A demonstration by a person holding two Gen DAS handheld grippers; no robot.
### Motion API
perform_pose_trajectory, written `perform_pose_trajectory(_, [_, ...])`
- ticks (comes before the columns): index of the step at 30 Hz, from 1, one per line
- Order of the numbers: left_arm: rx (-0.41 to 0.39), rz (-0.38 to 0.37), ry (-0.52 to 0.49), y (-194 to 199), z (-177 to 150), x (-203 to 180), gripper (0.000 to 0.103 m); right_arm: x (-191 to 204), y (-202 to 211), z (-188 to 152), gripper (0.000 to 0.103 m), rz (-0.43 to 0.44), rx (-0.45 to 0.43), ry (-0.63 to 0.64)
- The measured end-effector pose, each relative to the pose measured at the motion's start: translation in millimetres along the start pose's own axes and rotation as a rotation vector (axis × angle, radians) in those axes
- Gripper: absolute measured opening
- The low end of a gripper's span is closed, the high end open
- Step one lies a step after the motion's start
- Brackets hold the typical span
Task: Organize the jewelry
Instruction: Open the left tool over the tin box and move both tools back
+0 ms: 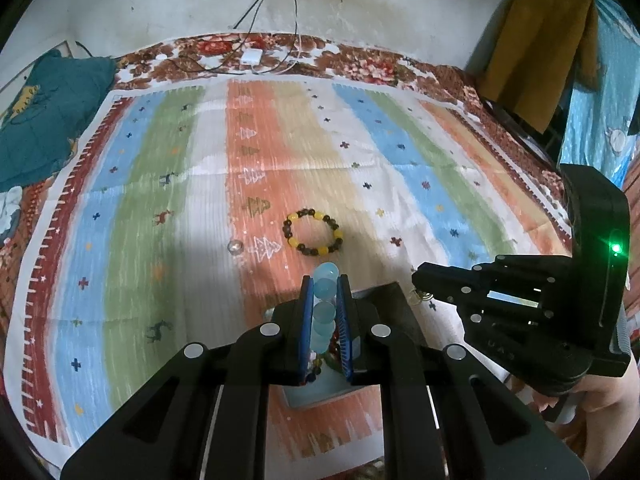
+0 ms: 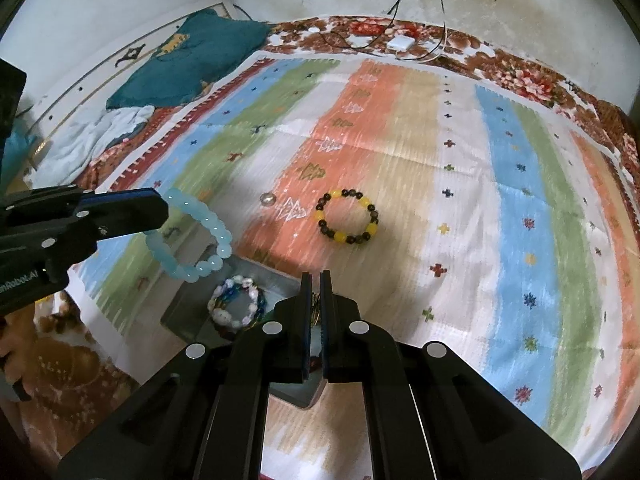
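My left gripper (image 1: 325,280) is shut on a light blue bead bracelet (image 1: 325,308) and holds it above a grey tray (image 1: 394,304). In the right wrist view the left gripper (image 2: 160,208) holds the blue bracelet (image 2: 192,240) over the tray (image 2: 276,280), which holds a white and blue bead bracelet (image 2: 238,306). A yellow and dark bead bracelet (image 1: 313,232) (image 2: 347,216) lies on the striped cloth beyond. My right gripper (image 2: 316,276) is shut on a thin gold wire piece (image 2: 316,308), seen below its tip in the left wrist view (image 1: 422,296).
A small silver bead (image 1: 235,246) (image 2: 267,199) lies on the cloth (image 1: 280,140) left of the yellow bracelet. A white charger (image 1: 252,56) with cables and a teal cushion (image 1: 44,116) sit at the far edge. A wall is behind.
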State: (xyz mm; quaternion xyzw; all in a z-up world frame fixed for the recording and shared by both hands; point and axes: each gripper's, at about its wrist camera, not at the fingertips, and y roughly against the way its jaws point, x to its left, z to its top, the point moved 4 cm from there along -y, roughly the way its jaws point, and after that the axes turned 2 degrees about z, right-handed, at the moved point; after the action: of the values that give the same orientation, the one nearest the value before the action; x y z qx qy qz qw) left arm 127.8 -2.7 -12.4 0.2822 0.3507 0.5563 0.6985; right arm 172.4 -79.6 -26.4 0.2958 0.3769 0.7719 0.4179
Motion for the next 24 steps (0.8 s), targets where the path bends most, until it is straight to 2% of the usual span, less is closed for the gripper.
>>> perform_pose_trajectory(7, [0.013, -0.004, -0.002, -2, -7, -2, 0.011, 8, 0, -4, 0.005, 0.028, 0.009, 0.003])
perform_pose_trajectory(12, [0.049, -0.01, 0.001, -11, -11, -2, 0.012, 12, -7, -10, 0.005, 0.068, 0.049, 0.003])
perform_pose_trajectory(15, [0.056, 0.021, 0.01, -13, -12, 2, 0.02, 10, -13, -12, 0.006, 0.055, 0.081, -0.011])
perform_pose_trajectory(16, [0.054, 0.025, 0.012, -13, -12, 3, 0.022, 8, -14, -13, 0.009, 0.047, 0.084, -0.018])
perform_pose_trajectory(17, [0.053, 0.026, 0.015, -12, -12, 4, 0.026, 6, -14, -13, 0.026, 0.039, 0.083, -0.028])
perform_pose_trajectory(18, [0.051, 0.028, 0.023, -12, -11, 7, 0.03, 3, -12, -12, 0.048, 0.033, 0.072, -0.037])
perform_pose_trajectory(19, [0.049, 0.034, 0.027, -12, -11, 9, 0.032, 2, -11, -11, 0.051, 0.031, 0.065, -0.04])
perform_pose_trajectory(21, [0.05, 0.051, 0.029, -14, -11, 13, 0.038, -2, -9, -9, 0.051, 0.033, 0.057, -0.054])
perform_pose_trajectory(24, [0.059, 0.053, 0.042, -18, -12, 17, 0.042, -8, -12, -9, 0.051, 0.022, 0.061, -0.074])
